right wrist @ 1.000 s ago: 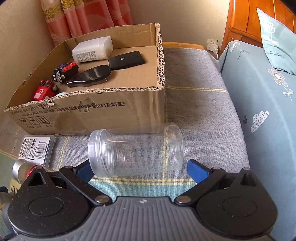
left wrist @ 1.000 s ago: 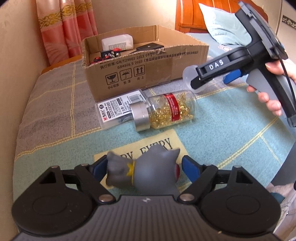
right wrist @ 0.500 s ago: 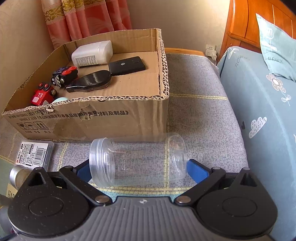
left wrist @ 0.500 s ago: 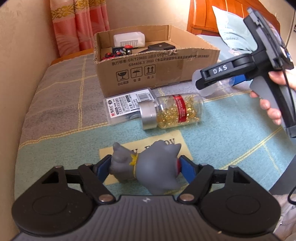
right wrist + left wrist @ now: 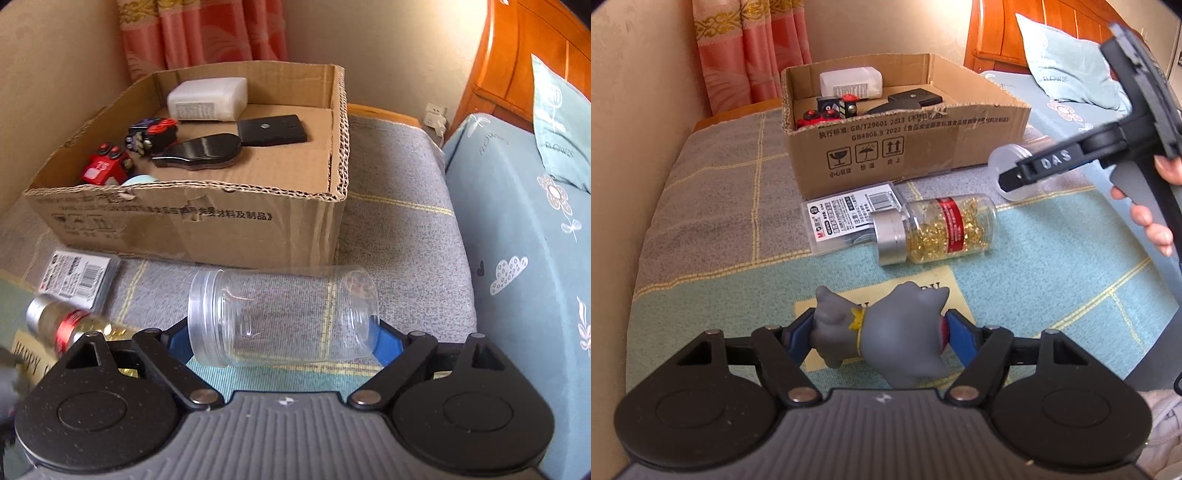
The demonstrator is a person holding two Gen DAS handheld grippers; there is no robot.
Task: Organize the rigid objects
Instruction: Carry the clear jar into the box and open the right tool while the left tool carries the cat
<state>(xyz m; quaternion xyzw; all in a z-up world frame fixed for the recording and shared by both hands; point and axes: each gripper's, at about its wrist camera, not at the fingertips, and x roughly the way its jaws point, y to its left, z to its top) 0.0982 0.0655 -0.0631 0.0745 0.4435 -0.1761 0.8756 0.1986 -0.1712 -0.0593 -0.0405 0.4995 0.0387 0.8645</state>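
My left gripper (image 5: 877, 332) is shut on a grey cat figurine (image 5: 886, 332) and holds it above the blanket. My right gripper (image 5: 284, 338) is shut on an empty clear plastic jar (image 5: 282, 317), held sideways in the air; it also shows in the left wrist view (image 5: 1008, 166). A cardboard box (image 5: 908, 147) stands at the back, also in the right wrist view (image 5: 207, 225), holding a white bottle (image 5: 207, 98), toy cars (image 5: 107, 166), and black flat items (image 5: 271, 129).
A clear jar of gold pieces with a silver lid (image 5: 934, 229) and a flat labelled pack (image 5: 849, 218) lie on the blanket in front of the box. A blue bed with a pillow (image 5: 517, 229) is to the right. A wall and curtain are behind.
Both grippers have risen and pulled back a little with their objects. The left gripper closed tighter on the figurine and lifted it off the blanket.
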